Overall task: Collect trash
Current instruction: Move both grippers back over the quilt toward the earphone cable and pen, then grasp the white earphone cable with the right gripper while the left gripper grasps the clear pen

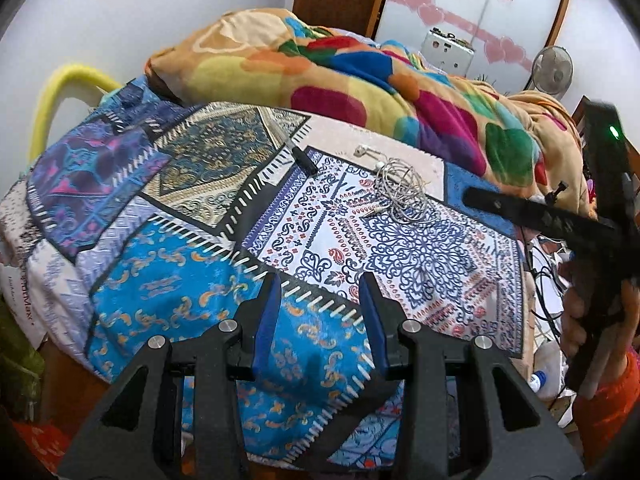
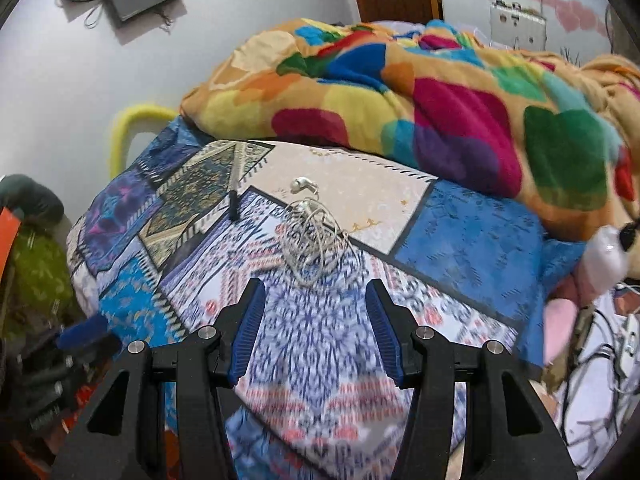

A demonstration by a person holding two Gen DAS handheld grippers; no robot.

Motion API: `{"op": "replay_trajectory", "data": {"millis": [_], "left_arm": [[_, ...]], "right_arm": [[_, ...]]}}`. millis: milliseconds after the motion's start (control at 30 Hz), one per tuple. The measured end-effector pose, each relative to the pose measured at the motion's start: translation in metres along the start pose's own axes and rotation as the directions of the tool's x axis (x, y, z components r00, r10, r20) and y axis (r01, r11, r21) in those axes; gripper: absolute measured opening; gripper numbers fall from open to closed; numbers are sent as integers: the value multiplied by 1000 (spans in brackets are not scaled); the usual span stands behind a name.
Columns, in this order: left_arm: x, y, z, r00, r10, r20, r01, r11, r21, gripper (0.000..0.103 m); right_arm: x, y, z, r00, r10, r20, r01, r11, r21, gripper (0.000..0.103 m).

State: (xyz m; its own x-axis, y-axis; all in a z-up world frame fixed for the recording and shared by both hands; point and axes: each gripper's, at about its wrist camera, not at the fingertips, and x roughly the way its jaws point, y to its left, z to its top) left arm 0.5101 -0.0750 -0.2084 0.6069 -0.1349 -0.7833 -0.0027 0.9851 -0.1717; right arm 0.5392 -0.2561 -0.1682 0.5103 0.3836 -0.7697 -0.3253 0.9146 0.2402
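Earphones [image 2: 310,236] sit tangled on the bed [image 2: 480,236], untouched. Both your tools, left tool [image 1: 320,300] and right tool [image 2: 316,312], are part-open and empty, so you're on approach; drop the right one over that coil

Tangled earphone cable [image 1: 400,190] on bedsheet [image 1: 168,312], small stick [image 1: 304,159] to its left, blanket [image 1: 320,76] heaped behind

Patchwork bedsheet [image 1: 168,320] — colourful blanket [image 1: 320,72], fan [image 1: 554,70].

Bed [image 1: 168,320], patchwork sheet: tangled white earphones [image 1: 400,192], black pen [image 1: 304,159], bunched colourful blanket [image 1: 340,76].
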Motion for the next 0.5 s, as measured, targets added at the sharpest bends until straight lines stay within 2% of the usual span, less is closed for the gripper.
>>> {"op": "replay_trajectory", "data": {"millis": [200, 433, 500], "left_arm": [[34, 3, 7, 999, 14, -32, -13, 1000, 18, 40], [57, 8, 35, 999, 25, -20, -24, 1000, 15, 40], [69, 9, 46, 999, 44, -20, -43, 999, 6, 40]], "right_arm": [[45, 3, 20, 999, 2, -35, -3, 1000, -12, 48], [78, 15, 20, 998, -56, -40, 53, 995, -88, 48], [79, 13, 19, 998, -54, -28, 52, 995, -83, 41]]}}
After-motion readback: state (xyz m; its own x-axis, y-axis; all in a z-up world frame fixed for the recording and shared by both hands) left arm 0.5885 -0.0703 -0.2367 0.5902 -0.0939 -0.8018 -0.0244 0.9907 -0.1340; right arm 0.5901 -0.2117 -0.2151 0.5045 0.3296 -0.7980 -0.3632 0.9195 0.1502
